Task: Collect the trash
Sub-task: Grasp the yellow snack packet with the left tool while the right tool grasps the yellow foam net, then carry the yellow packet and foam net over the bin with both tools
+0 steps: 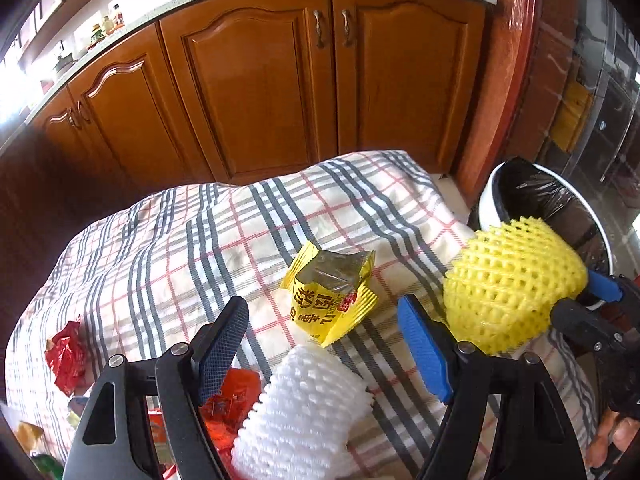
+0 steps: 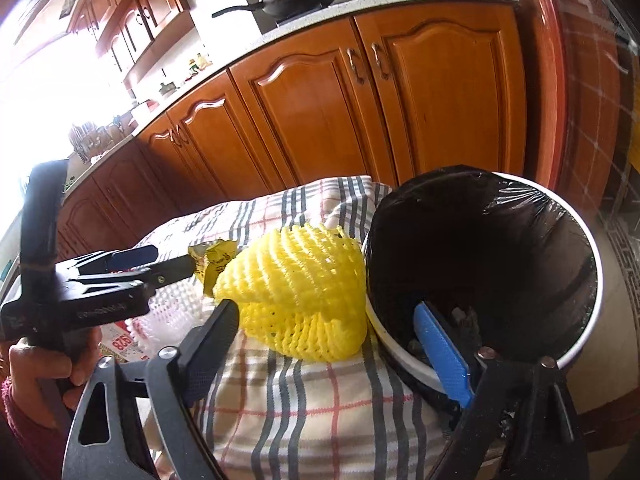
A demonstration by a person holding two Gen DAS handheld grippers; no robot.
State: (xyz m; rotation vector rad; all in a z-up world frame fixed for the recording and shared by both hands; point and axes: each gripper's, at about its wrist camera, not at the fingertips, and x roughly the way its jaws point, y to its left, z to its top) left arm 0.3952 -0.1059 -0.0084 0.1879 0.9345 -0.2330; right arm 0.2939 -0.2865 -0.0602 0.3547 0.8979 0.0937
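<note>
Yellow foam fruit net [image 2: 296,300], folded over on itself, sits at the right edge of the plaid cloth [image 2: 304,408], touching the rim of the white bin [image 2: 596,280] with its black liner. My reading: it lies at that edge because the bin stands right there, so only a short carry over the rim is needed.

Right gripper [image 2: 340,344]: jaws spread, black finger at lower centre of its own view, blue finger low over the bin mouth. The net lies ahead of them and between their lines; the pads do not press on it. No grip yet, as far as I can judge.

Left gripper [image 1: 324,344]: jaws spread, nothing pinched. A white foam net [image 1: 304,408] lies between and below its fingers at lower centre of the left view; contact cannot be told. It seems lined up on that piece, so each hand has its own item.

Other trash on the cloth in the left view:
- yellow foil sachet [image 1: 332,296], torn open, centre of frame, just beyond the white net
- red wrapper [image 1: 66,354], crumpled, lower left
- orange-red packet [image 1: 236,396], partly under the black finger

Appearance of the yellow net: open diamond mesh, soft, bright, slumped in two layers. Probably light and springy, so a light squeeze should hold it.
</note>
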